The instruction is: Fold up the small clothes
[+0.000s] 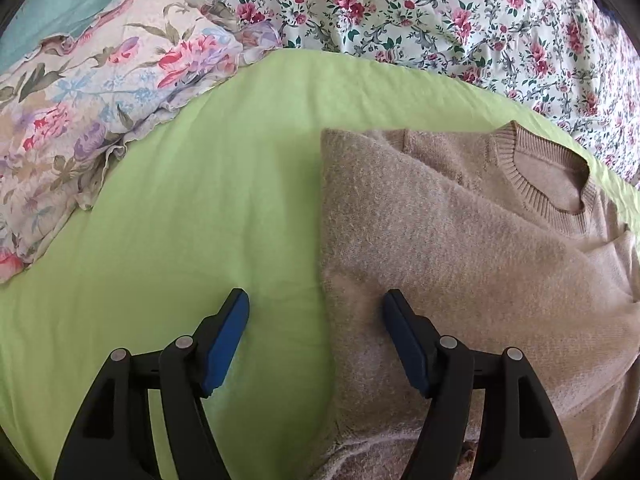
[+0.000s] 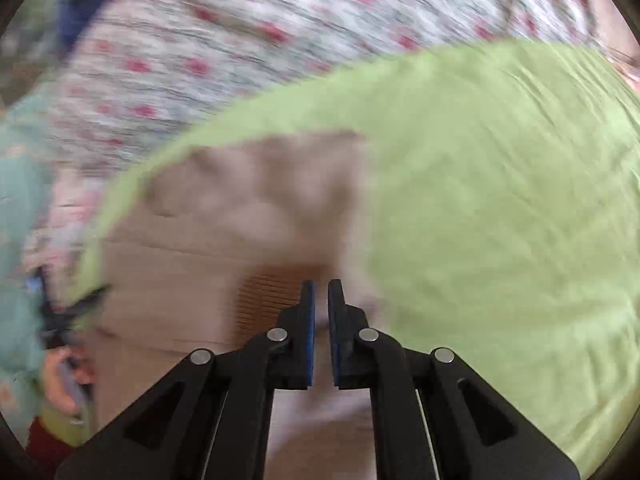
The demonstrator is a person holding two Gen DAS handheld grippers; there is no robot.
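A beige knit sweater (image 1: 460, 240) lies on the green sheet (image 1: 200, 200), its left side folded in and its ribbed neckline (image 1: 548, 184) toward the far right. My left gripper (image 1: 316, 294) is open and straddles the sweater's left folded edge, one finger over the sheet and the other over the knit, with nothing gripped. The right wrist view is blurred. In it my right gripper (image 2: 321, 282) is shut on a ribbed edge (image 2: 268, 296) of the sweater (image 2: 224, 220), which stays sharp at the fingertips.
A rumpled floral quilt (image 1: 100, 92) lies at the left. A rose-print cover (image 1: 440, 20) runs along the far side of the bed. In the right wrist view a hand (image 2: 64, 376) shows at the lower left, and green sheet (image 2: 500, 220) fills the right.
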